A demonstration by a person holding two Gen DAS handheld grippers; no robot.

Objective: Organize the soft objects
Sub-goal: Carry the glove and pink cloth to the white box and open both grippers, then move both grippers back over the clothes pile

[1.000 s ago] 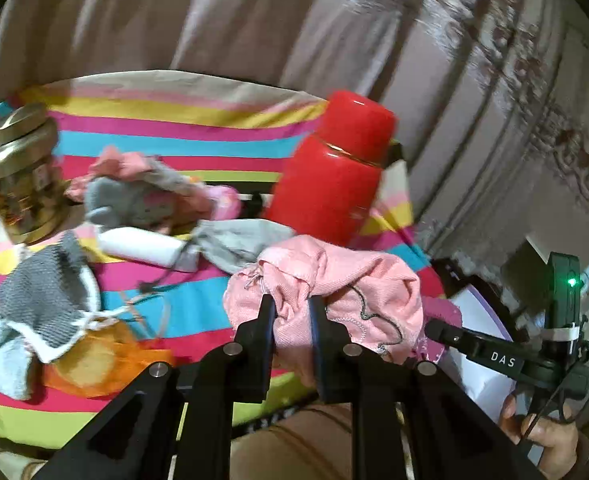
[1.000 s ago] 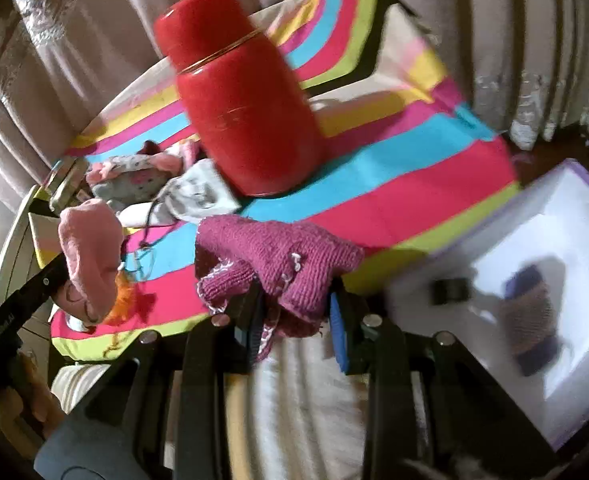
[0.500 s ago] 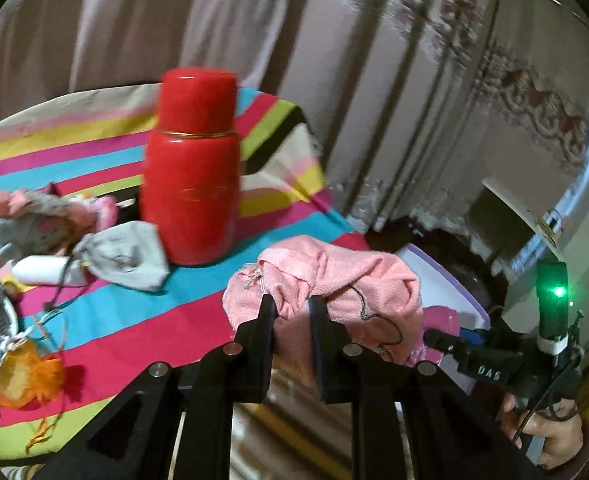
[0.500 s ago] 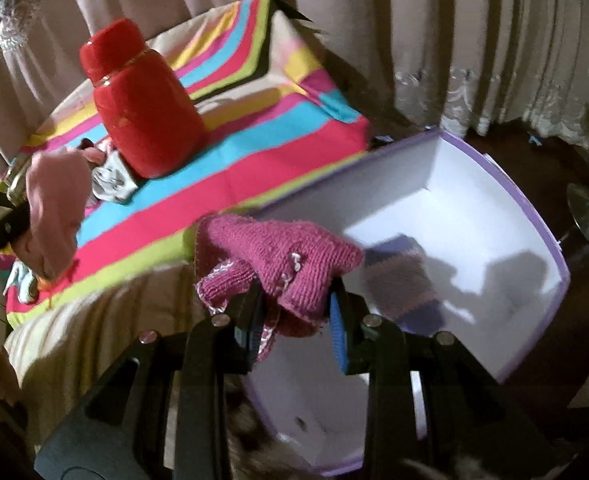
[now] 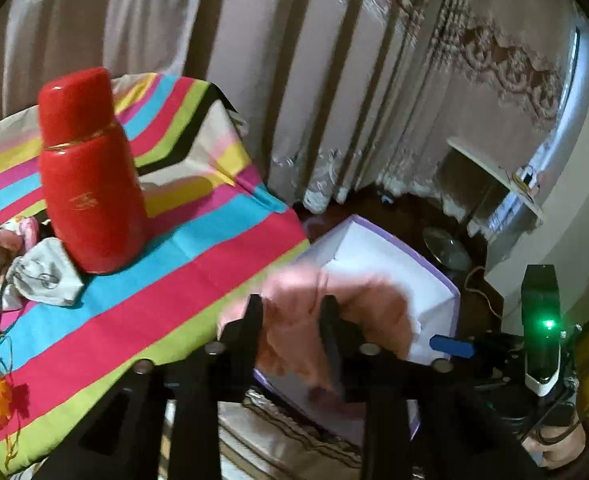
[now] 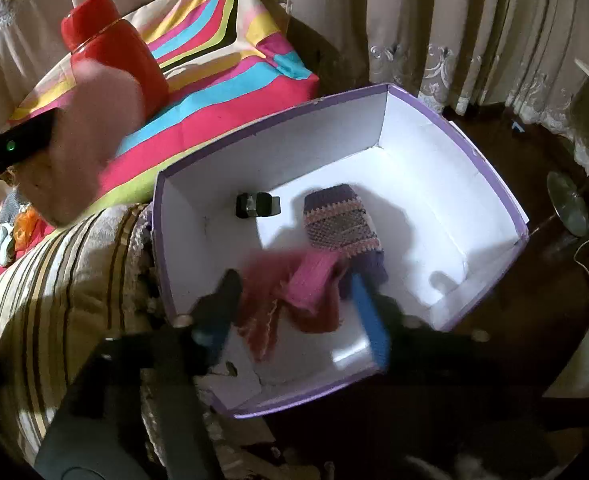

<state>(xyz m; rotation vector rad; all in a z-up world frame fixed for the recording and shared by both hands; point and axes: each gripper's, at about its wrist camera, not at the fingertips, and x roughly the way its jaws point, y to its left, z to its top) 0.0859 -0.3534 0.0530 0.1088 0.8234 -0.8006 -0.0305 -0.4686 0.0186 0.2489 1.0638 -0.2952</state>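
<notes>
**Inspector:** Right hand-held gripper (image 6: 294, 312): jaws opening, the magenta knitted glove (image 6: 294, 284) loose between them, dropping into the purple-rimmed box (image 6: 490, 168).

**Onlooker:** And the left hand-held gripper (image 5: 290, 340)?

**Inspector:** Opening too, the pink knit garment (image 5: 314, 316) between its jaws above the box; whether the pads still press on it, I cannot tell.

**Onlooker:** Handling?

**Inspector:** Light, limp, not fragile, I judge; pinch any bunched fold. The glove's long axis hangs downward, blurred; the pink bundle shows none.
</notes>
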